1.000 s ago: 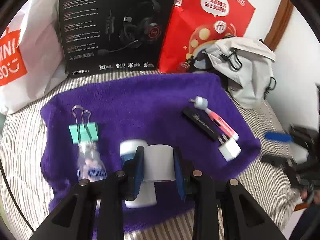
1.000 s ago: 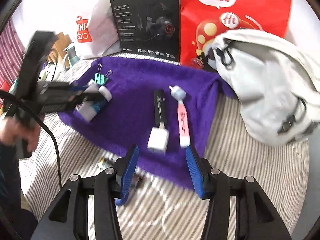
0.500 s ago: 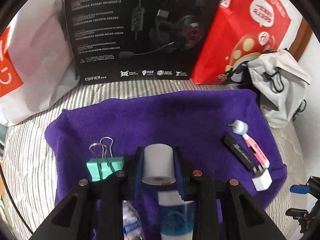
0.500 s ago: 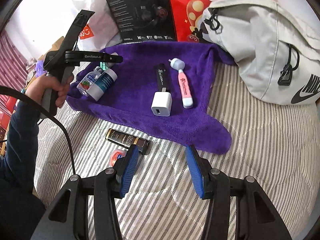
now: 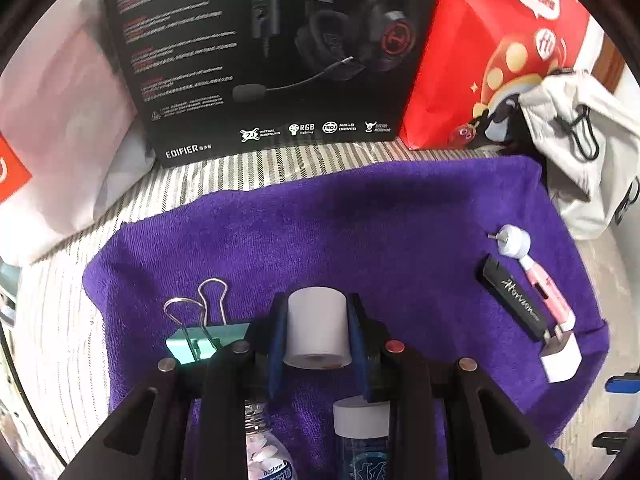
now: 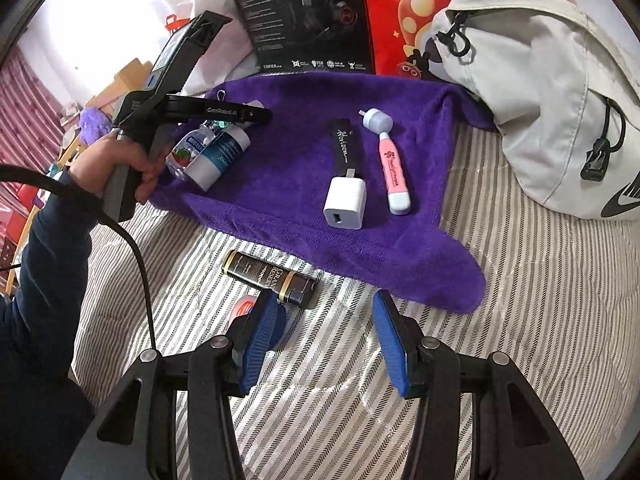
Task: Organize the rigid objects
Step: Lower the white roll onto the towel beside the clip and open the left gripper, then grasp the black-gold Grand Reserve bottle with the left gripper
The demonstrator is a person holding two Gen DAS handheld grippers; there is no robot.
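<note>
Purple towel (image 5: 360, 232) now fills more of the left wrist view, the left gripper (image 5: 317, 334) still clamping the white paper roll (image 5: 317, 330) above it beside the binder clip (image 5: 204, 336), while the right gripper (image 6: 326, 332) hangs open off its near edge.

Open purple towel (image 5: 360, 232) fills the middle of my left view, bare ahead of my left gripper (image 5: 317, 334), which clamps a white roll (image 5: 317, 330). A binder clip (image 5: 200, 320) crowds lower left; a black stick (image 5: 516, 298) and pink brush (image 5: 536, 276) line the right. The headset box (image 5: 260, 60) walls off the top.
</note>
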